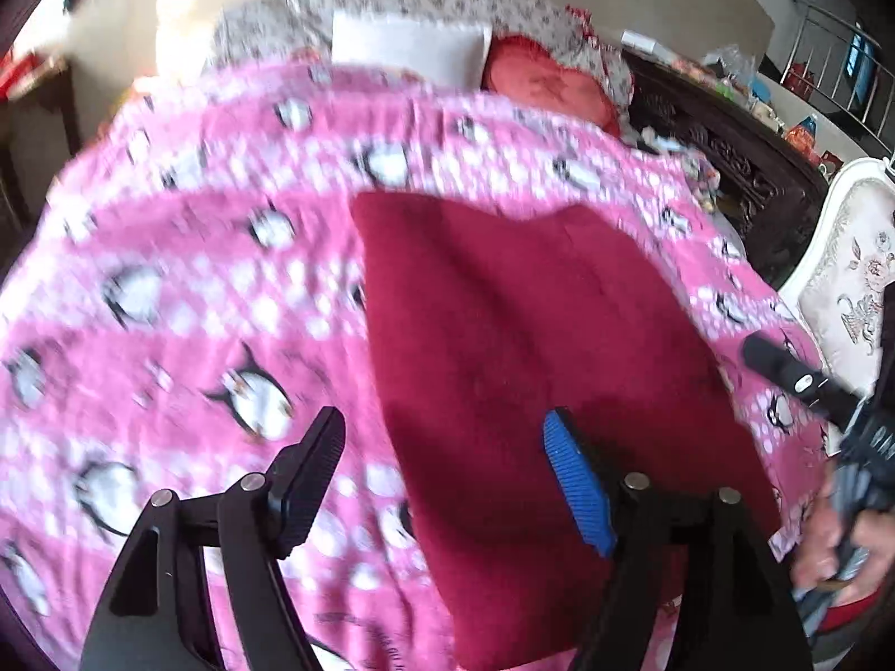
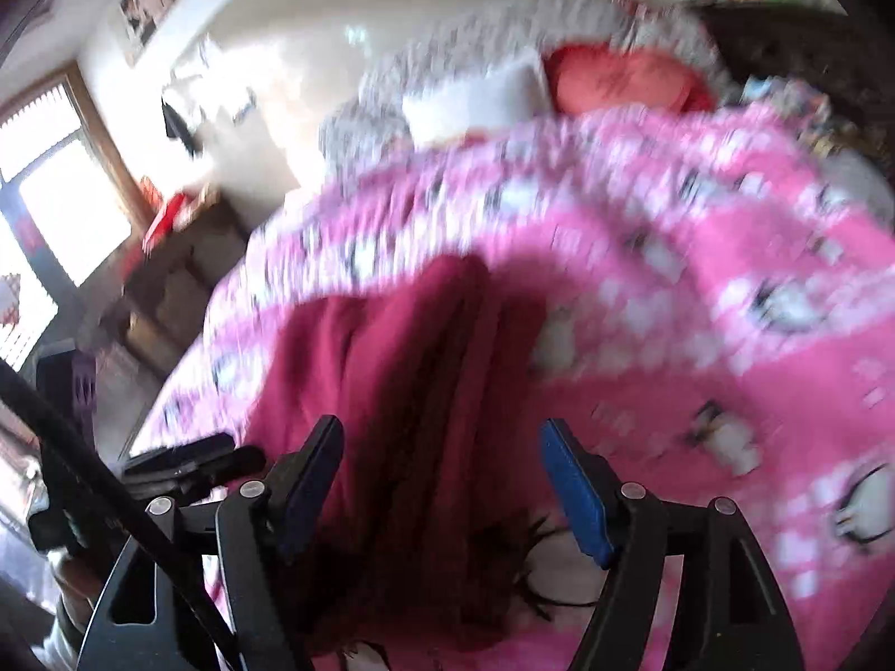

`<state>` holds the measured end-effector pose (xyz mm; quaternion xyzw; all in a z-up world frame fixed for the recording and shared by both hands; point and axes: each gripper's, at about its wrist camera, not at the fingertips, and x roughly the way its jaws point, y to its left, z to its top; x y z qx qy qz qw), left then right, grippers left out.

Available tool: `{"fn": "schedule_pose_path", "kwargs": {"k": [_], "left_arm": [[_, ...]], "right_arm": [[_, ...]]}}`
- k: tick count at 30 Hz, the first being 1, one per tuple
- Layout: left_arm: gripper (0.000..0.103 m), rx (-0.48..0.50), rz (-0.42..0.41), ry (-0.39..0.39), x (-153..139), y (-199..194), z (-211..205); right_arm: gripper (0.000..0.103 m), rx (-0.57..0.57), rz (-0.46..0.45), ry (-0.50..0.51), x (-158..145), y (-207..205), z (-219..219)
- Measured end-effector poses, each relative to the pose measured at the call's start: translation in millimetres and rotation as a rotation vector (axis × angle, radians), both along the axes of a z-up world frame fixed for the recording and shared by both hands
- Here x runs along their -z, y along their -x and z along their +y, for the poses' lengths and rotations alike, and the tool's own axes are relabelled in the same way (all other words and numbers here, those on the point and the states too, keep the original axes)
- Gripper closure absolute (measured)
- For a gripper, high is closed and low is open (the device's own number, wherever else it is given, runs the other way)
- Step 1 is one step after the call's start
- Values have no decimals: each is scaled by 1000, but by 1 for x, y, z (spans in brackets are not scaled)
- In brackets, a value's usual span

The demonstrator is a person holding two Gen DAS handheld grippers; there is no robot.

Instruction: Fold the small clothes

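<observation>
A dark red fleecy garment (image 1: 531,335) lies flat in a long folded shape on a pink penguin-print blanket (image 1: 196,279). My left gripper (image 1: 444,425) hovers open over its near left edge, the blue pad (image 1: 576,486) above the red cloth, nothing pinched. The right gripper's black finger (image 1: 783,369) shows at the garment's right side, with a person's hand (image 1: 839,553) below it. In the blurred right wrist view the garment (image 2: 403,335) runs under my right gripper (image 2: 442,428), whose jaws stand apart without pressing it. Dark fringe threads (image 2: 537,576) trail at its near end.
The blanket (image 2: 727,279) covers a bed. A white pillow (image 1: 408,47) and a red cushion (image 1: 548,89) lie at its far end. Dark carved wooden furniture (image 1: 744,168) and a white floral chair (image 1: 856,279) stand to the right. A wooden cabinet (image 2: 184,279) and a window (image 2: 56,195) are left.
</observation>
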<state>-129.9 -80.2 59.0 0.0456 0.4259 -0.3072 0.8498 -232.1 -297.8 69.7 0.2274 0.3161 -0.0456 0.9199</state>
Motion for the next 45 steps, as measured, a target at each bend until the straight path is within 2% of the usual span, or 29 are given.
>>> {"fn": "schedule_pose_path", "kwargs": {"k": [1,5,8,11,13,14,15,17,18,22,25,28,33,36,39,45], "left_arm": [[24,-12,-19,-6,-4,0,0],[24,-76,-80,-65,-5,-1,-9],[24,-81,-86,-117,9,-3,-24],[24,-72,-72,-130,19,-2,-32],[21,-77,-83,-126,21,2,-33],[19,-79,-90,-127,23,3,-34],[18,-81,-95,-132,25,2,-36],[16,-84,-93,-133,29,1,-40],[15,-86,-90,-130,31,-1,-41],[14,-96,-92,-131,29,0,-40],[14,-103,-103,-139,29,4,-39],[14,-109,-114,-148,28,8,-39],[14,-111,-114,-145,30,12,-39],[13,-120,-125,-156,29,14,-40],[13,-131,-120,-160,25,17,-39],[13,-149,-111,-154,19,24,-32]], "right_arm": [[31,-8,-15,28,-12,0,2],[34,-31,20,150,-26,-21,24],[34,-14,49,159,-18,-47,26],[48,-26,99,198,-2,-71,30],[52,20,166,315,14,-85,30],[51,34,188,332,22,-85,27],[51,34,198,294,33,-87,19],[43,50,184,235,41,-88,8],[40,52,184,223,41,-87,4],[40,41,169,172,29,-72,3],[40,-5,125,174,10,-42,19],[40,-62,110,255,0,-18,43],[41,-66,181,387,27,2,55],[41,-35,175,326,37,7,45],[41,-39,154,333,28,11,47],[29,-17,93,226,8,21,42]]}}
